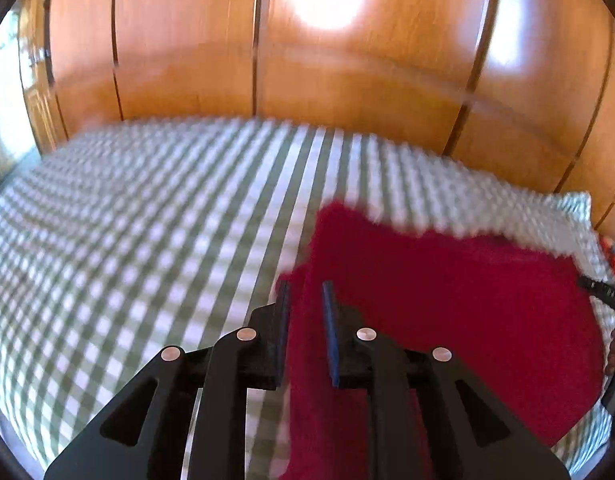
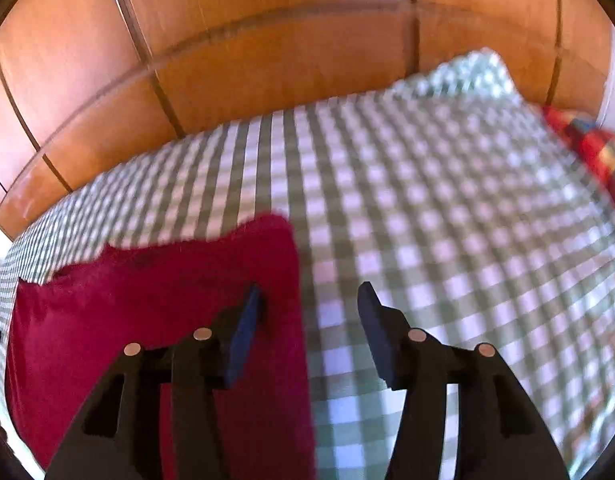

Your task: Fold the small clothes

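Note:
A dark red fuzzy garment (image 1: 459,312) lies spread on a green-and-white checked bedspread (image 1: 139,216). In the left wrist view my left gripper (image 1: 306,292) sits at the garment's left edge with its jaws narrowly apart and red cloth between them; no firm pinch shows. In the right wrist view the garment (image 2: 147,312) lies at the lower left. My right gripper (image 2: 309,300) is open wide over the garment's right edge, its left finger over the cloth and its right finger over the bedspread (image 2: 447,208). Both views are motion-blurred.
Wooden wardrobe doors (image 1: 347,60) stand behind the bed in both views. A checked pillow (image 2: 467,72) and a red patterned cloth (image 2: 591,148) lie at the bed's far right. The other gripper's black tip (image 1: 603,292) shows at the right rim.

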